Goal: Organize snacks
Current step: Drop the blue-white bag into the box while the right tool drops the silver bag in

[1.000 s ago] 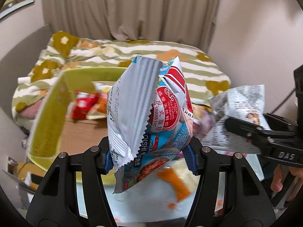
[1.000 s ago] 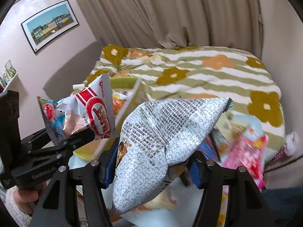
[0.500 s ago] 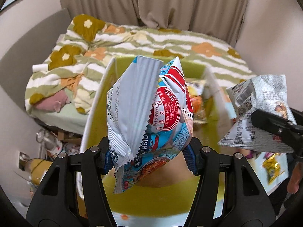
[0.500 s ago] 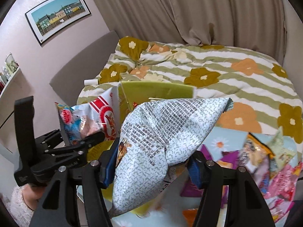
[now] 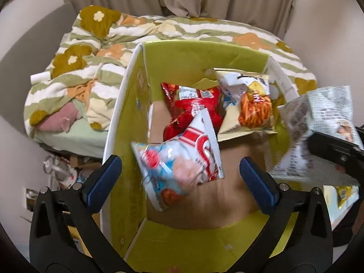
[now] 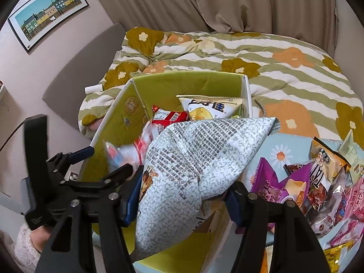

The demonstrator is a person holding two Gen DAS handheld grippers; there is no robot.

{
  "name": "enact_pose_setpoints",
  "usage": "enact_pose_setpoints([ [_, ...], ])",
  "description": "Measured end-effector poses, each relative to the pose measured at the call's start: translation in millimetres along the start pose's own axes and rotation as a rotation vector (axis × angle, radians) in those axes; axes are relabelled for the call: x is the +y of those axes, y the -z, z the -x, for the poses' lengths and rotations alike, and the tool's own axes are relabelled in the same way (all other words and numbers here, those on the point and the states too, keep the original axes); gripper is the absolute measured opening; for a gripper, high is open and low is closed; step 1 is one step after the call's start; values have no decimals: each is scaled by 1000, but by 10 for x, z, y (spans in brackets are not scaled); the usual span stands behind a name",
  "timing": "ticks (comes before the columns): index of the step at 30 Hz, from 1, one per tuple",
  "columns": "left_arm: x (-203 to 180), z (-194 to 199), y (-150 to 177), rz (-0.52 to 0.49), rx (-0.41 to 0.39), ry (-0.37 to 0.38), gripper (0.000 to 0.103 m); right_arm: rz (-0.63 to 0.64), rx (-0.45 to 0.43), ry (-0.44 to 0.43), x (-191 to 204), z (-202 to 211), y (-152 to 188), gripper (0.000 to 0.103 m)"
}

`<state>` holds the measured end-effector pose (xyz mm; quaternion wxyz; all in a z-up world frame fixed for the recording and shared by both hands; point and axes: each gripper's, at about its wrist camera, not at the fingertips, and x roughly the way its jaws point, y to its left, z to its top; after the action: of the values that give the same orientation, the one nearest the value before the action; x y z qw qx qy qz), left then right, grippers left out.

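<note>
**Shrimp chips loose over the box as second bag waits in the jaws**

The left gripper (image 5: pixel 180 175) hangs above a green cardboard box (image 5: pixel 141 72), its blue-padded jaws spread wide and gripping nothing. Between and beyond them a red, white and blue shrimp-chip bag (image 5: pixel 182 159) sits tilted inside the box, clear of both pads; whether it is resting on the brown floor of the box or in mid-air cannot be told, and in the right wrist view it shows only as a blur (image 6: pixel 127 150). Deeper in the box lie a red snack packet (image 5: pixel 193 104) and, just beside it, a white-and-yellow bag of fries-style sticks (image 5: pixel 248 104), the two overlapping at their edges.

The right gripper (image 6: pixel 184 195) is clamped on a silver-grey patterned snack bag (image 6: pixel 193 159), jaws pressed in against its sides, the bag held above the near right corner of the box. From the left wrist view the same bag (image 5: pixel 318 122) appears at the right edge, outside the box wall.

To the right of the box, a heap of unsorted snacks (image 6: pixel 318 182), purple, pink and cream packets among them, lies on a pale blue daisy-print table (image 6: pixel 279 145). A bed with a green-striped floral duvet (image 6: pixel 250 52) fills the background beneath beige curtains (image 6: pixel 227 4), and a framed picture of coloured houses (image 6: pixel 47 11) hangs on the wall.
</note>
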<state>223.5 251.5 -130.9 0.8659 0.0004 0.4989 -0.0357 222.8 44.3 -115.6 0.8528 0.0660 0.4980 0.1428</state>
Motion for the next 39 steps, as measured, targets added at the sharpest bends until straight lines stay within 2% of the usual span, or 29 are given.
enact_pose_setpoints([
  [12, 183, 421, 61, 74, -52, -29, 103, 101, 48, -49, 165, -103, -71, 60],
  [19, 223, 410, 128, 100, -46, -57, 103, 134, 97, -80, 255, -352, -75, 60],
  [22, 259, 380, 175, 114, -33, -57, 103, 129, 110, -81, 240, -442, -57, 69],
  [24, 265, 343, 211, 120, -20, -58, 103, 107, 101, -84, 186, -450, -38, 95],
  [27, 257, 308, 240, 125, -8, -57, 103, 85, 78, -80, 96, -412, -11, 102],
  [34, 219, 368, 234, 120, -22, -55, 103, 99, 35, -52, 57, -270, 4, 102],
  [39, 178, 533, 184, 100, -64, -58, 103, 101, -2, -48, 81, -85, 16, 102],
])
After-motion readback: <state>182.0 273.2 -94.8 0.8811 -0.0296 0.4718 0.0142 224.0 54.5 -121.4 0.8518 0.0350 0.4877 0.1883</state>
